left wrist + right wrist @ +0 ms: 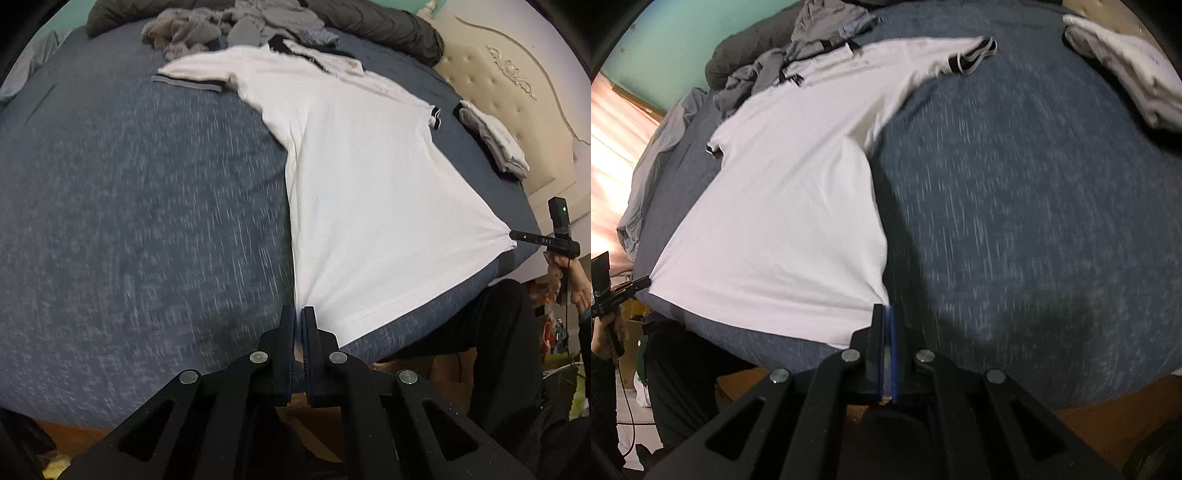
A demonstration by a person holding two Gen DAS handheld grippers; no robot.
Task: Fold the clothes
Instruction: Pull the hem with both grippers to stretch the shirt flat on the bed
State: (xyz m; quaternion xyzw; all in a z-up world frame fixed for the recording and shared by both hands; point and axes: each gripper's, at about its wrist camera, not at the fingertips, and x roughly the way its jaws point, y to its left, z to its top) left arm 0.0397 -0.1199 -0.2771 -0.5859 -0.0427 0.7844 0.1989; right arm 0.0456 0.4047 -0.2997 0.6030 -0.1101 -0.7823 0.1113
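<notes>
While one pale folded garment point(493, 142) already sits near the headboard, the white short-sleeved polo shirt point(362, 192) lies flat and unfolded on the blue-grey bed point(129, 221), left claw point(299, 317) and right claw point(885, 314) each pinched tight on a hem corner, grey pile point(207, 29) waiting.

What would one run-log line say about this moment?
white polo shirt: flat on blue bed | left gripper: shut on hem corner | right gripper: shut on other corner

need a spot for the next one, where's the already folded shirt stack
The folded stack lies on the blue bedspread near the cream headboard, to the right of the spread white shirt in both wrist views.
</notes>
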